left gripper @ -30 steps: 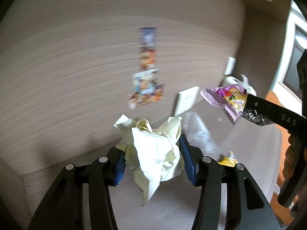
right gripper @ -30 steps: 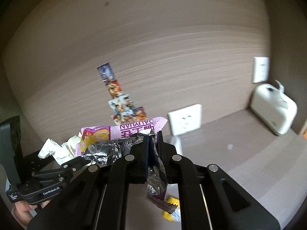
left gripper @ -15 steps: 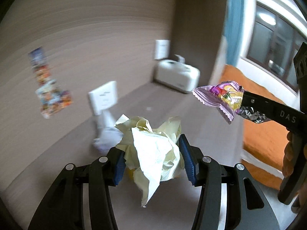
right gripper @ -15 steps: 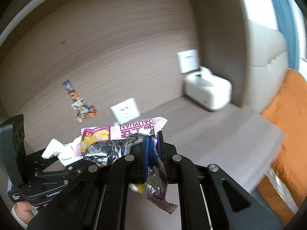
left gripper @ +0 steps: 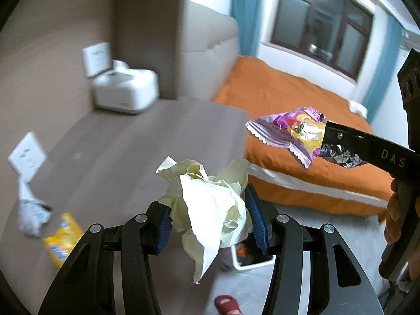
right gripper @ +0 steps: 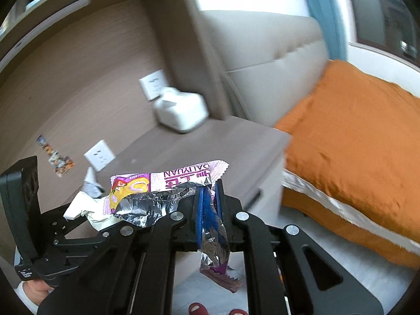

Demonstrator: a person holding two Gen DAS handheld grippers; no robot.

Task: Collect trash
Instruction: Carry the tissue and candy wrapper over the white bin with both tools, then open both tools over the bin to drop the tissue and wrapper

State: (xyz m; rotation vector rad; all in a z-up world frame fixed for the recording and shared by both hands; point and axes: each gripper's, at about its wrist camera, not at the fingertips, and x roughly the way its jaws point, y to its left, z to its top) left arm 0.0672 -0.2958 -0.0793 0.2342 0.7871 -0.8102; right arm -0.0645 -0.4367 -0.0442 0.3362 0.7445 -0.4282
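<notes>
A crumpled pale yellow paper ball (left gripper: pixel 210 204) is clamped between the blue pads of my left gripper (left gripper: pixel 208 216), which is shut on it above the desk's front edge. My right gripper (right gripper: pixel 208 204) is shut on a purple and yellow snack wrapper (right gripper: pixel 168 181) with a silver foil lining that hangs below the pads. The left wrist view also shows that wrapper (left gripper: pixel 291 134) at the right, held by the right gripper's black fingers (left gripper: pixel 367 144). The paper ball (right gripper: pixel 84 207) and the left gripper appear at the lower left of the right wrist view.
On the brown desk (left gripper: pixel 147 141) lie a yellow packet (left gripper: pixel 61 239) and a crumpled white tissue (left gripper: pixel 31 210); a white tissue box (left gripper: pixel 126 89) stands at the back. A white bin (left gripper: pixel 249 258) sits on the floor below the desk edge. An orange bed (right gripper: pixel 354 136) is to the right.
Both grippers have swung to the right with their trash still held. The wall with the sticker strip has left the left view; the desk edge, bed, window and floor bin have come in.
</notes>
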